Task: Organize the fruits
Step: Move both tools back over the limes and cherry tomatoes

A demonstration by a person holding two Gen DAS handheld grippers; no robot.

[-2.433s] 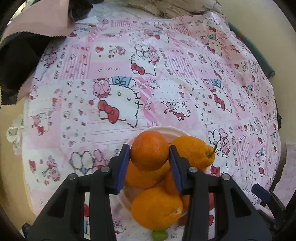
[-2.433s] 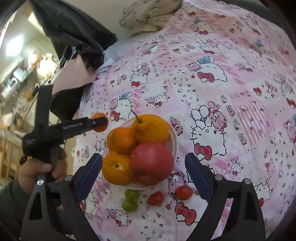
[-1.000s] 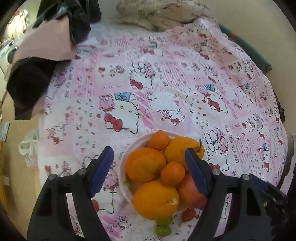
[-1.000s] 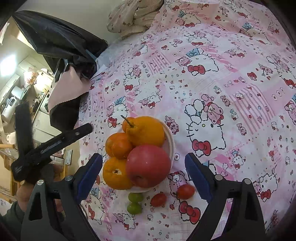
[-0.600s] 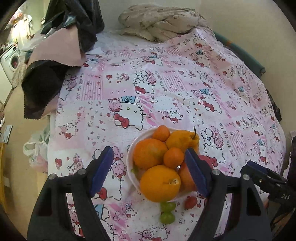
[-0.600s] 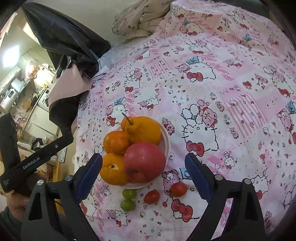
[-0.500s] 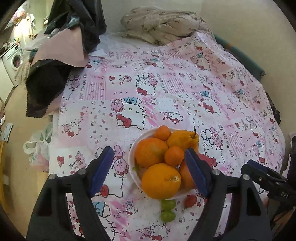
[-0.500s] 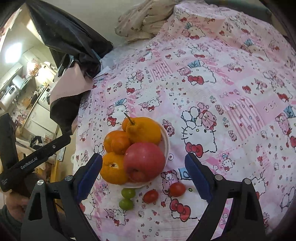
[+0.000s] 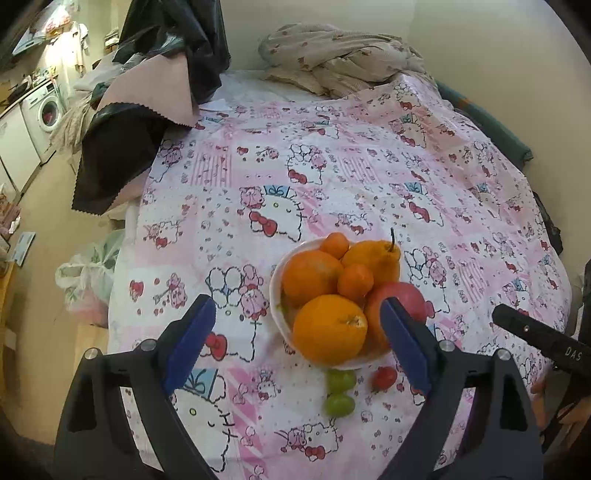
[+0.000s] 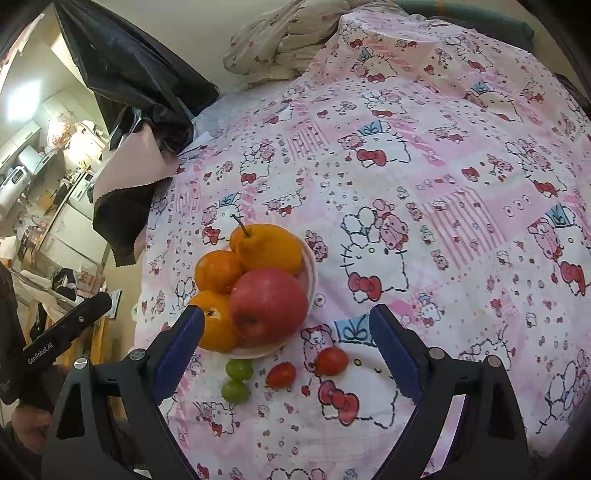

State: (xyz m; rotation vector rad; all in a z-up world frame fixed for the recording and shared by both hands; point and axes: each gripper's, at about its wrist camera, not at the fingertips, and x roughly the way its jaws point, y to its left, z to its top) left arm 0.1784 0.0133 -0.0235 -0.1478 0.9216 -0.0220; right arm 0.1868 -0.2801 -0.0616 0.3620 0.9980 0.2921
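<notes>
From the left wrist camera: the left gripper hangs above a bed spread with a pink cartoon-cat quilt, its blue fingers spread wide with nothing between them. Below sits a white bowl piled high, a large orange nearest the lens, a second orange behind it, two small tangerines wedged on top, a stemmed, knobbly citrus at the back and a red apple on the right. The small fruit appears to sit high because the big pieces already fill the bowl. Two green grapes and a cherry tomato lie loose on the quilt just in front of the rim, seemingly the pieces left to gather. The other gripper's black handle pokes in at the right edge.

From the right wrist camera: the right gripper is likewise released and empty, fingers parted, framing the bowl's front and the loose fruit. Here two cherry tomatoes show beside the grapes, all on the quilt and apart from the bowl. A dark jacket and crumpled bedding lie at the far end of the bed. With the heap this tall, anything added looks liable to roll.
</notes>
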